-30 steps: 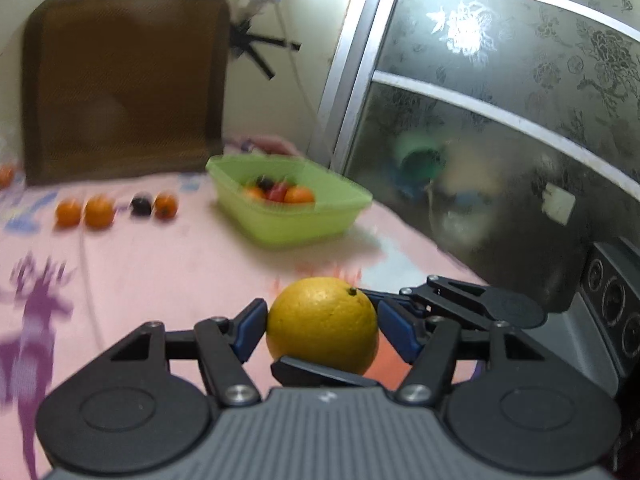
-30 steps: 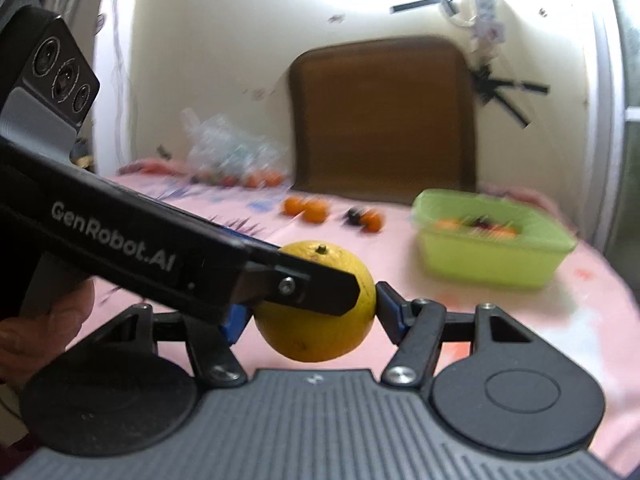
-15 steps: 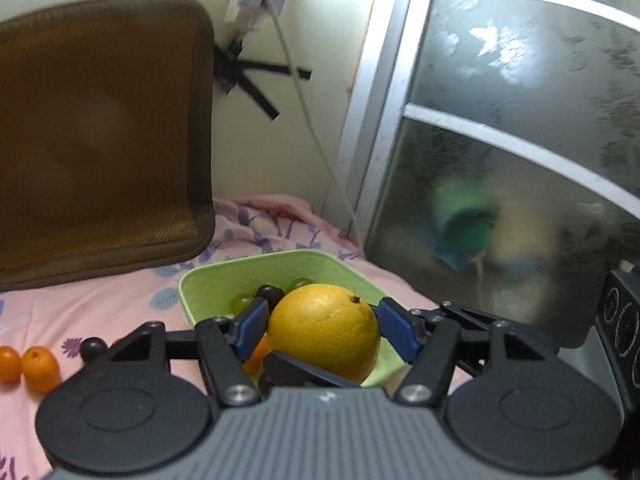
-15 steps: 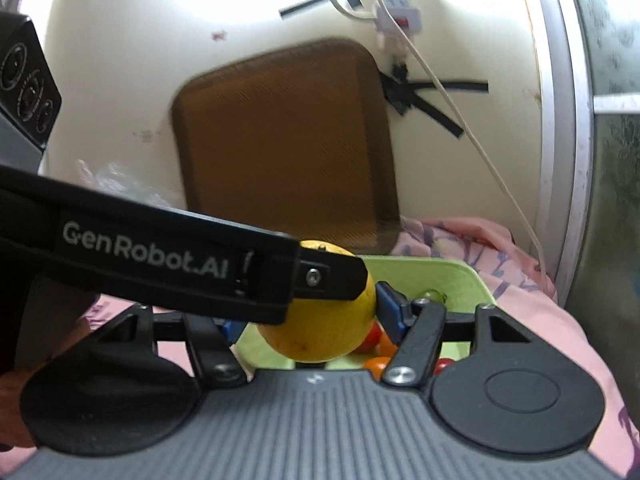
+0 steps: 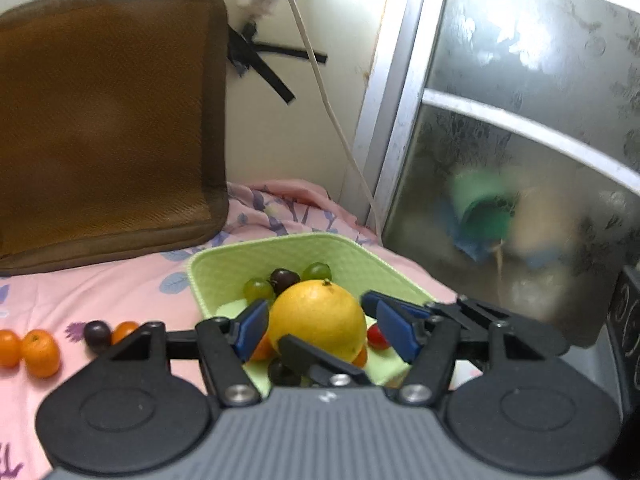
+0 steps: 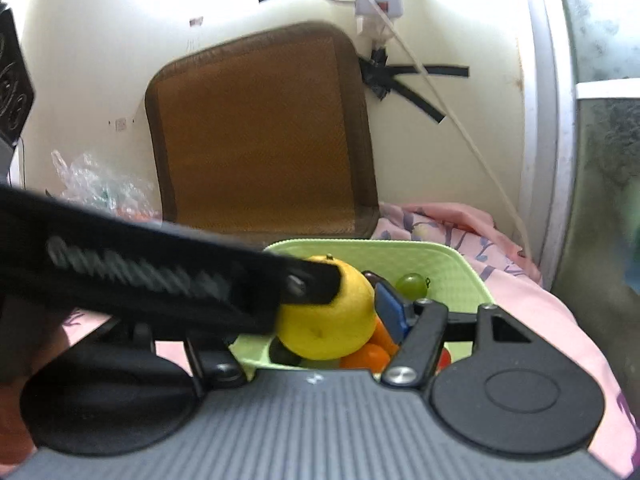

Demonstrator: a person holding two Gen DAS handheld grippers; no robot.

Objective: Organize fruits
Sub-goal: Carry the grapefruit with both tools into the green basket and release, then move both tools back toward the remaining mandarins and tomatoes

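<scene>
A large yellow-orange orange (image 5: 318,320) hangs just above the fruit in a light green basket (image 5: 280,240). My left gripper (image 5: 322,330) is shut on it, a blue pad on each side. My right gripper (image 6: 324,316) grips the same orange (image 6: 332,320) crosswise. Its right pad touches the fruit, while its left finger is hidden behind the left gripper's black finger. The basket (image 6: 400,246) holds green grapes (image 5: 318,271), a dark grape (image 5: 285,278), small oranges and a cherry tomato (image 5: 377,335).
Loose small oranges (image 5: 40,354) and a dark grape (image 5: 97,332) lie on the pink cloth left of the basket. A brown cushion (image 5: 108,132) leans on the wall behind. A frosted glass door (image 5: 520,160) stands close on the right. A plastic bag (image 6: 100,188) sits far left.
Both grippers carried the orange forward together, from over the open cloth to right above the basket. The basket now fills the view beneath the orange. Both grips stayed shut.
</scene>
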